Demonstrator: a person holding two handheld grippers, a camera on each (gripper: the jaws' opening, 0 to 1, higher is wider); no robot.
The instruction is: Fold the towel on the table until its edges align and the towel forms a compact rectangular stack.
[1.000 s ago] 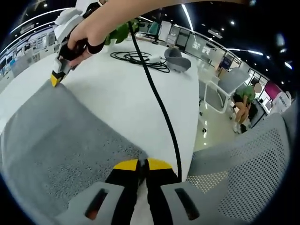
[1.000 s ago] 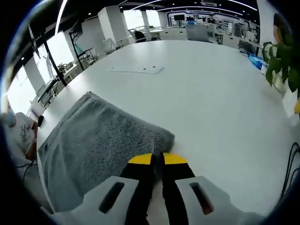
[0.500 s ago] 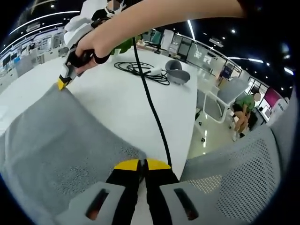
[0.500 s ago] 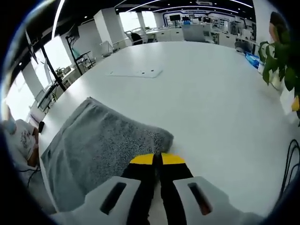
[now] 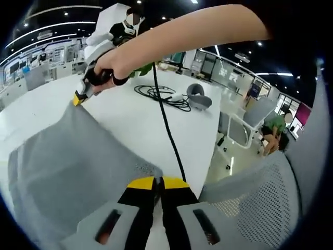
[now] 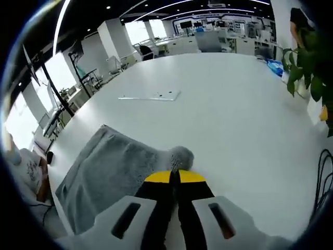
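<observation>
A grey towel hangs stretched above the white table, held by two corners. My left gripper is shut on the near corner, at the bottom of the left gripper view. The right gripper, in a person's hand, pinches the far corner at upper left of that view. In the right gripper view, my right gripper is shut on a bunched corner of the towel, which slopes down to the left over the table.
A black cable runs from the right gripper across the table to a coil. A grey bowl-like object lies near it. Grey mesh chair at right. A flat white plate and a plant lie farther off.
Both grippers have risen, lifting the towel's held edge higher off the table; the towel hangs steeper and shows smaller in the right gripper view.
</observation>
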